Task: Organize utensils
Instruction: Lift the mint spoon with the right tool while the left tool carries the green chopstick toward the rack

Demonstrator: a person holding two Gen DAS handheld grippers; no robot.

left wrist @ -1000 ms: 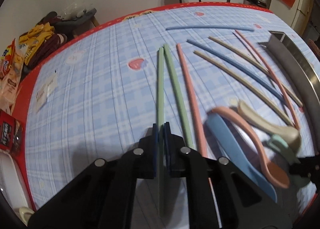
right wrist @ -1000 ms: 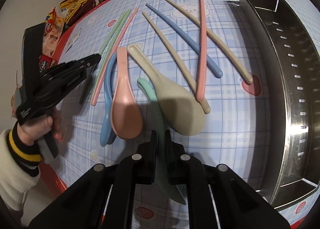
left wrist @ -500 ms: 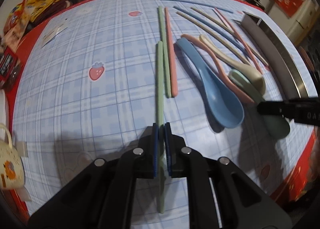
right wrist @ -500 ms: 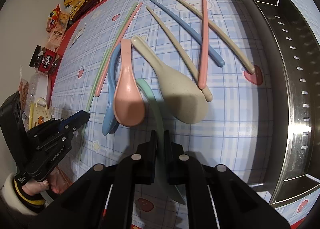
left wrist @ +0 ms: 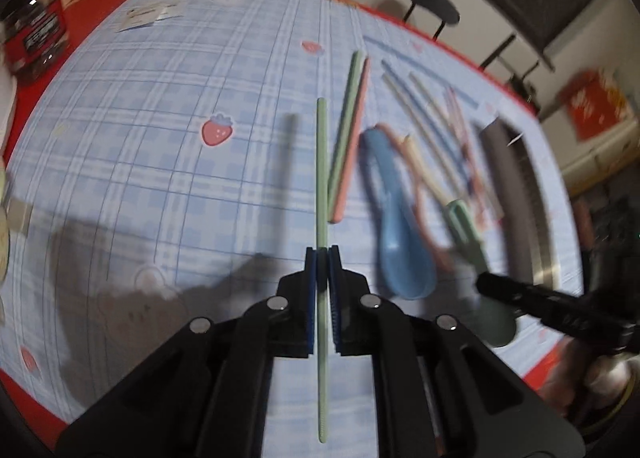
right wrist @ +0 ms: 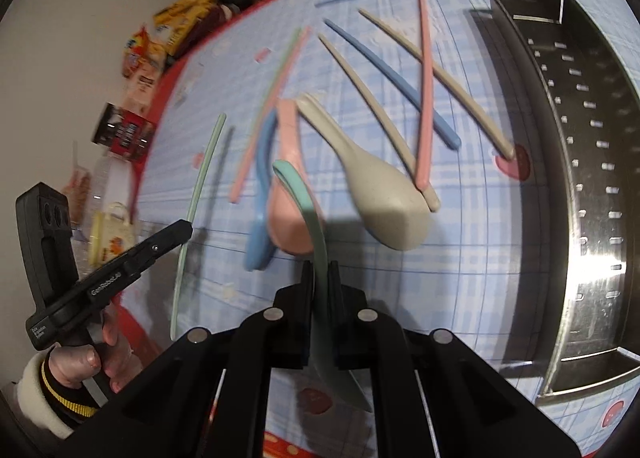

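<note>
Left gripper [left wrist: 322, 254]: fingers shut on green chopstick [left wrist: 321, 162], stick runs straight out ahead along fingers, lifted off counter [left wrist: 168, 162].
Right gripper [right wrist: 320, 270]: fingers shut on green spoon [right wrist: 308, 210], handle ahead, bowl back under fingers.
Metal rack [right wrist: 580, 178] on counter's right edge, nearer right gripper.
Other chopsticks, spoons lie between.
Snack bags at far left corner.
</note>
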